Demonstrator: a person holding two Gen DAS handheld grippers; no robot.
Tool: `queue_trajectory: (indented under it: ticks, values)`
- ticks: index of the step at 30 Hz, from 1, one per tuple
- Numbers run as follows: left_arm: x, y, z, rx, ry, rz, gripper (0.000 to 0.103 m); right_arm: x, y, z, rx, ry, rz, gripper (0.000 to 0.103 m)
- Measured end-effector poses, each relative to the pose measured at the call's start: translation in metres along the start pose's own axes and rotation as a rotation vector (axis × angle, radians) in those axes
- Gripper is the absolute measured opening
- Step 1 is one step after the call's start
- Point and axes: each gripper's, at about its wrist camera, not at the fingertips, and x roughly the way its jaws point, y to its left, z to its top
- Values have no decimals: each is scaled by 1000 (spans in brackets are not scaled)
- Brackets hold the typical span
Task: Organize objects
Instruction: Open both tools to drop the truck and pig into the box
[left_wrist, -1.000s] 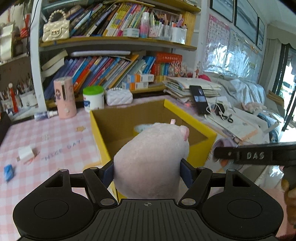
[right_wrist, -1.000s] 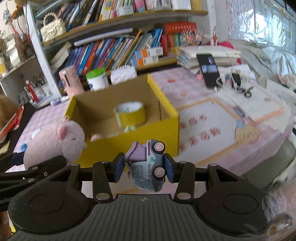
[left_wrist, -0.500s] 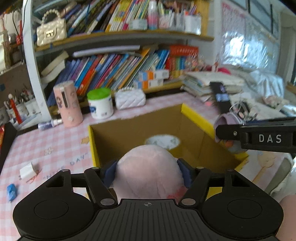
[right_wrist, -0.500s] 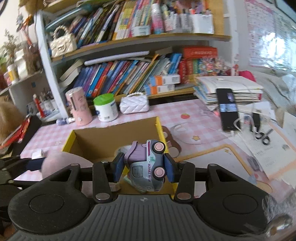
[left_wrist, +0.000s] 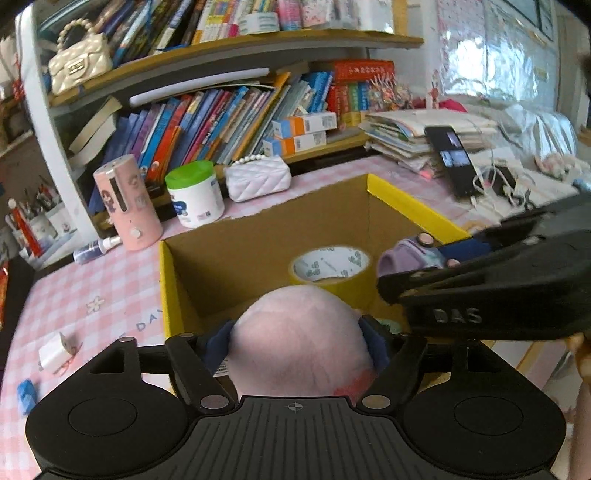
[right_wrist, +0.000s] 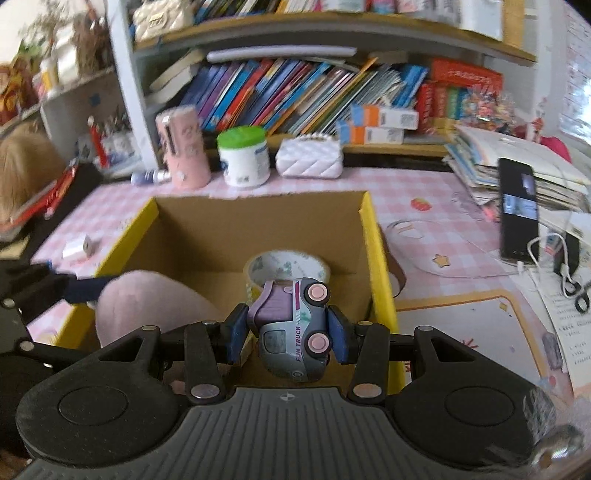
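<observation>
My left gripper (left_wrist: 295, 341) is shut on a pink plush toy (left_wrist: 299, 339) and holds it over the near edge of an open yellow cardboard box (left_wrist: 413, 205). A yellow tape roll (left_wrist: 330, 267) lies inside the box. My right gripper (right_wrist: 288, 332) is shut on a small grey and purple toy truck (right_wrist: 291, 328), held above the box (right_wrist: 373, 251) near its right wall. The plush toy shows at the left in the right wrist view (right_wrist: 147, 306), and the truck shows at the right in the left wrist view (left_wrist: 406, 254).
Behind the box stand a pink cylinder (left_wrist: 127, 206), a green-lidded white jar (left_wrist: 194, 194) and a white quilted purse (left_wrist: 258, 177), before a full bookshelf. A white charger (left_wrist: 55, 350) and blue eraser (left_wrist: 26, 395) lie left. A phone (right_wrist: 517, 210), papers and cables lie right.
Both grippers have moved forward and up over the box with their toys. The box interior and tape roll now show more fully below them.
</observation>
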Motion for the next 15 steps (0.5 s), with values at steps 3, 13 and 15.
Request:
queue_trajectory:
  ticks: [3, 13, 15]
  values:
    - [-1, -4, -5, 39, -12, 19, 86, 11, 1, 1, -21, 38, 8, 43]
    - [-15, 6, -12, 20, -15, 22, 91, 32, 7, -3, -61, 138, 19, 43]
    - [-20, 7, -13, 17, -26, 22, 91, 32, 8, -5, -56, 142, 13, 43]
